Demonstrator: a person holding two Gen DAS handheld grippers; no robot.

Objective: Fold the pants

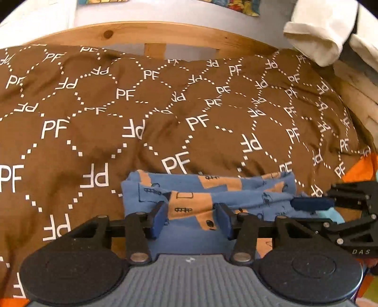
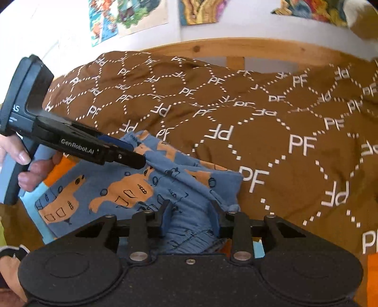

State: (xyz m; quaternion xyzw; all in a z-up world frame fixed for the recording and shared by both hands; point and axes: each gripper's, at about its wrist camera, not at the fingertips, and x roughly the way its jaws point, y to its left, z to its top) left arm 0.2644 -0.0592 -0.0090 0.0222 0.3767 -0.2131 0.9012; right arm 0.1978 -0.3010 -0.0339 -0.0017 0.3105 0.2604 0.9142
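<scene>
Holding the left hand-held gripper [image 1: 191, 218] about half open, low over the near part of the pants [image 1: 236, 198], with flat blue-and-orange cloth lying between its blue pads [image 1: 158, 217] but not being squeezed by them. Gripping that tool's handle with a bare hand [image 2: 26, 165], seen at the left edge of the right wrist view.

Pinching a bunched ridge of the blue fabric with the right hand-held gripper [image 2: 190, 218], its jaws standing narrower and the gathered cloth filling the gap between them; pressing in at the right-hand end of the garment in the left wrist view.

Keeping the pants folded into a short, wide bundle, blue with orange shapes and dark line drawings, lying at the near edge of the bed on the brown bed cover [image 1: 165, 106]. Showing an orange and light blue cloth [image 2: 59, 170] just beneath the near side of the pants.

Spreading away beyond that, wrinkled brown cover with white "PF" letters and dotted hexagons, reaching as far as the wooden bed frame [image 1: 165, 30]. Hanging over the far right corner, a cream cloth [image 1: 319, 35]. Showing colourful pictures [image 2: 200, 11] on the pale wall behind.
</scene>
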